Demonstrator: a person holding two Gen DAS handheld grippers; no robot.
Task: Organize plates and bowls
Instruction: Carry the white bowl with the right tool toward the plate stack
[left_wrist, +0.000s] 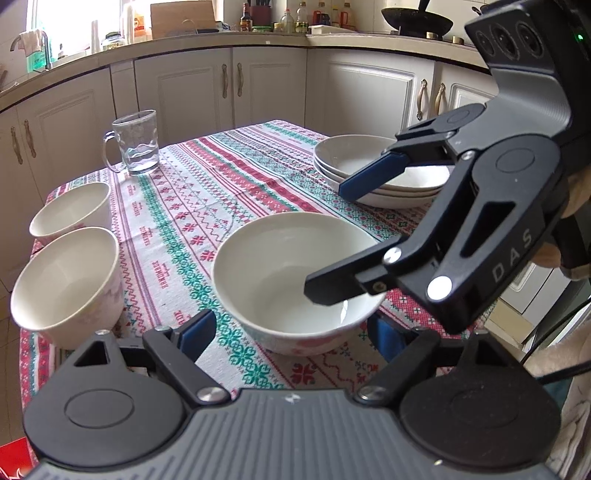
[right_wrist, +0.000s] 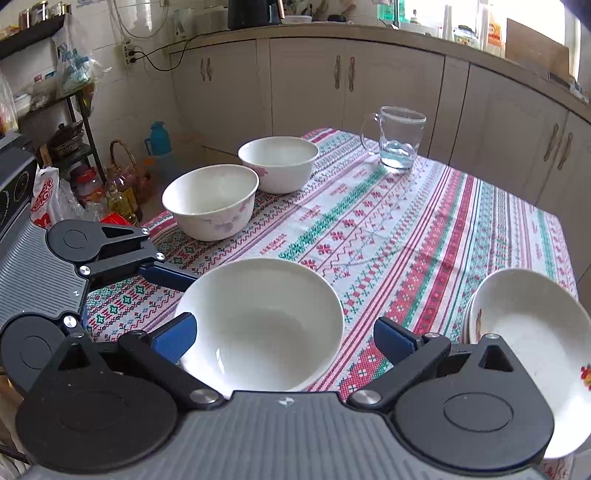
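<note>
- Near bowl (right_wrist: 262, 325) sits at table edge, bracketed by spread-open right gripper (right_wrist: 284, 338); an off-centre close could shove it off.
- Left gripper (left_wrist: 295, 328) also open, nothing held; collision risk with right.
- Plates (left_wrist: 373, 170) stacked beside.

We hold both grippers low over the near edge of the table. Left gripper (left_wrist: 291, 334): jaws spread wide, fingers level. Right gripper (right_wrist: 284, 338): jaws also spread wide, tilted down, angled in from the right side, nothing gripped by either.
</note>
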